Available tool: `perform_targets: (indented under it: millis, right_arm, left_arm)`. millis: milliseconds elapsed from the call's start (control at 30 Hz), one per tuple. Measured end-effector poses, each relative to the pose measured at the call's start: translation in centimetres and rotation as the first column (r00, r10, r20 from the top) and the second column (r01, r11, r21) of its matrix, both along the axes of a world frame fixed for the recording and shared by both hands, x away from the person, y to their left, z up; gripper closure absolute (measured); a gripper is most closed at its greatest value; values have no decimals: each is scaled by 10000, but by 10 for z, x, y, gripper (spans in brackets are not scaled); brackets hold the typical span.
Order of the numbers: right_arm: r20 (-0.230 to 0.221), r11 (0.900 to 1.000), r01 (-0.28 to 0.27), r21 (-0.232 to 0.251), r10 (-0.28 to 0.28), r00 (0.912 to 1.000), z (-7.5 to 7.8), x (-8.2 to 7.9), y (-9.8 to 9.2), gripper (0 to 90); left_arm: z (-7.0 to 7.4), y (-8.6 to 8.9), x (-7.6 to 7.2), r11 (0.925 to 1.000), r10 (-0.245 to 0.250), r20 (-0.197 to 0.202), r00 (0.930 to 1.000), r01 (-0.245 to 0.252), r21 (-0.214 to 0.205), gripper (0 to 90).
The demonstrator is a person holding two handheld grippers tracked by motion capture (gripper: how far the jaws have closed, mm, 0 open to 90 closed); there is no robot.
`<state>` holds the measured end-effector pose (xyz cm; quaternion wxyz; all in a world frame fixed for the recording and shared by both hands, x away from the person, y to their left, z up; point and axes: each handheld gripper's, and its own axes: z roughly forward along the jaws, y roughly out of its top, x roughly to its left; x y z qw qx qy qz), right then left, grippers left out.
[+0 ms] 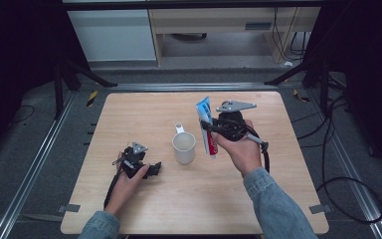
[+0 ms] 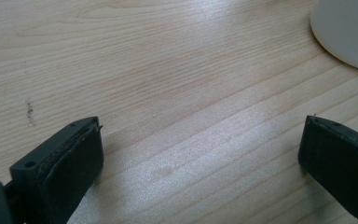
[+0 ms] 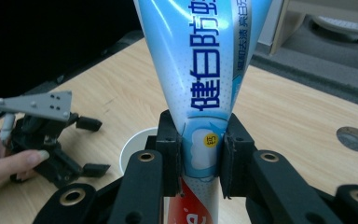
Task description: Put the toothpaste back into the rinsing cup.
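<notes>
A blue, white and red toothpaste tube (image 1: 204, 109) stands almost upright above the table, just right of a white mug (image 1: 184, 145). My right gripper (image 1: 210, 127) is shut on the middle of the tube. In the right gripper view the pads pinch the tube (image 3: 205, 70) from both sides, with the mug's rim (image 3: 131, 148) below and behind it. My left gripper (image 1: 154, 168) rests on the wooden table (image 1: 144, 114) left of the mug, open. Its jaws stand wide apart over bare wood in the left gripper view (image 2: 200, 135), with the mug (image 2: 349, 32) at the top right.
The table's edges drop to a dark floor with metal rails (image 1: 45, 149) on both sides. Black cables (image 1: 343, 184) lie on the floor to the right. A white cabinet (image 1: 112, 35) and a wooden desk (image 1: 219, 22) stand beyond the far edge.
</notes>
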<state>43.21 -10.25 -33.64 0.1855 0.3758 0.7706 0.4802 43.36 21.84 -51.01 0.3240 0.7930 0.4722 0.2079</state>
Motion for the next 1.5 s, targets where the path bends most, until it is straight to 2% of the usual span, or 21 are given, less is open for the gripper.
perform_targets:
  millis: [533,967,1500]
  right_arm:
    - [681,9984,342,442,-372,9970,10,7,4,728]
    - [863,9966,479,665,-536,9948,12,11,8,728]
    - [1262,9917,490,1186,-640,9899,12,12,21,728]
  left_arm:
    - [0,0,0,10000,1,-1,10000,-1,-3,0]
    - [0,0,0,10000,-2,-2,10000,2,-1,0]
    - [0,0,0,10000,-11,-2,10000,11,1,0]
